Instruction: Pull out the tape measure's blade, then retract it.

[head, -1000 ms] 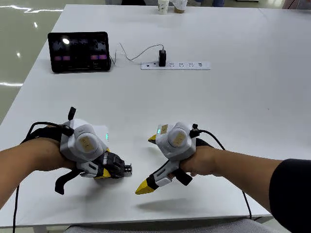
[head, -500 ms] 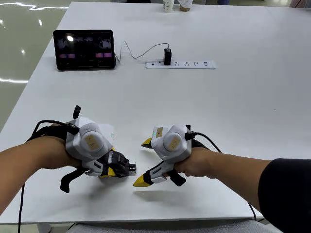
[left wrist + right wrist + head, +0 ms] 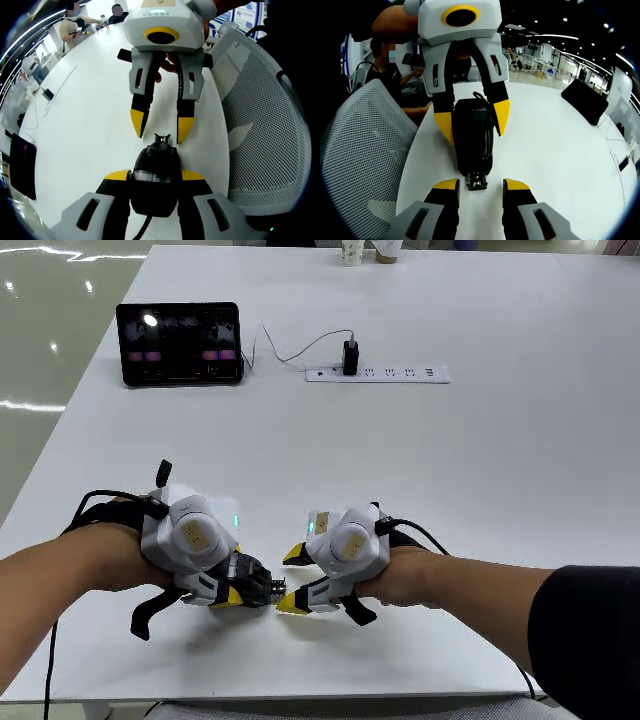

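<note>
Two grippers meet at a tape measure [image 3: 252,583].
The left gripper [image 3: 155,176] clamps its black case [image 3: 472,132]; the right gripper [image 3: 291,580] has drawn close, jaws apart at the blade tip [image 3: 476,181] (pull not begun).

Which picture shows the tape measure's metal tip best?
The right gripper view: the black tape measure's metal tip sits close, facing the camera. The left gripper view sees it from behind; the head view shows it tiny.
</note>
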Motion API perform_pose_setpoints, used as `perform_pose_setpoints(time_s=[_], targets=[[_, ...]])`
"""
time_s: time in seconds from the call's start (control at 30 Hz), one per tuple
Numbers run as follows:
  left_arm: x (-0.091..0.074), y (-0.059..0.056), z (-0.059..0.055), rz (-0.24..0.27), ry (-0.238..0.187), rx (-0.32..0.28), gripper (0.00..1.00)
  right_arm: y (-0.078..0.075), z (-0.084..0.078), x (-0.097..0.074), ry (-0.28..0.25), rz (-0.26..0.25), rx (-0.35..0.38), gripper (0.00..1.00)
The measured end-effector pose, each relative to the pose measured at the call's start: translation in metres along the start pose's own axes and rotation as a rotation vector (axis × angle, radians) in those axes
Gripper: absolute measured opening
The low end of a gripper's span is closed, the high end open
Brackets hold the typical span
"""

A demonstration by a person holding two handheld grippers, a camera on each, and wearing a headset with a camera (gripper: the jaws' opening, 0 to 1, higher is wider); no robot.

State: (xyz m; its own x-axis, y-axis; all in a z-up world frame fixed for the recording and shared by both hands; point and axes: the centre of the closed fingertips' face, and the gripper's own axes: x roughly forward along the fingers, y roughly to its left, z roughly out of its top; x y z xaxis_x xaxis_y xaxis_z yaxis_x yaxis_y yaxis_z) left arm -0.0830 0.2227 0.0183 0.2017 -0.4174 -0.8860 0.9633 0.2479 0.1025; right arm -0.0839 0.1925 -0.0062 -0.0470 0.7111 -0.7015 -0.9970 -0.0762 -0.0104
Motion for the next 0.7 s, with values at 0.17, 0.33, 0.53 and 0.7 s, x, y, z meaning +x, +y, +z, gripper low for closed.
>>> perform_pose_setpoints(time_s=[0.17,0.33,0.53,0.7], targets=[[0.000,0.000,0.000,0.000,-0.003,-0.002,0.30,0.000,-0.002,0.002,0.019,0.003,-0.015,0.26],[0.000,0.000,0.000,0.000,-0.007,-0.005,0.30,0.009,-0.003,0.007,0.031,0.043,-0.006,0.19],[0.000,0.000,0.000,0.000,-0.011,-0.009,0.31,0.006,-0.002,0.009,0.030,0.012,-0.031,0.13],[0.000,0.001,0.000,0.000,-0.014,-0.009,0.31,0.005,-0.002,0.009,0.035,0.017,-0.043,0.12]])
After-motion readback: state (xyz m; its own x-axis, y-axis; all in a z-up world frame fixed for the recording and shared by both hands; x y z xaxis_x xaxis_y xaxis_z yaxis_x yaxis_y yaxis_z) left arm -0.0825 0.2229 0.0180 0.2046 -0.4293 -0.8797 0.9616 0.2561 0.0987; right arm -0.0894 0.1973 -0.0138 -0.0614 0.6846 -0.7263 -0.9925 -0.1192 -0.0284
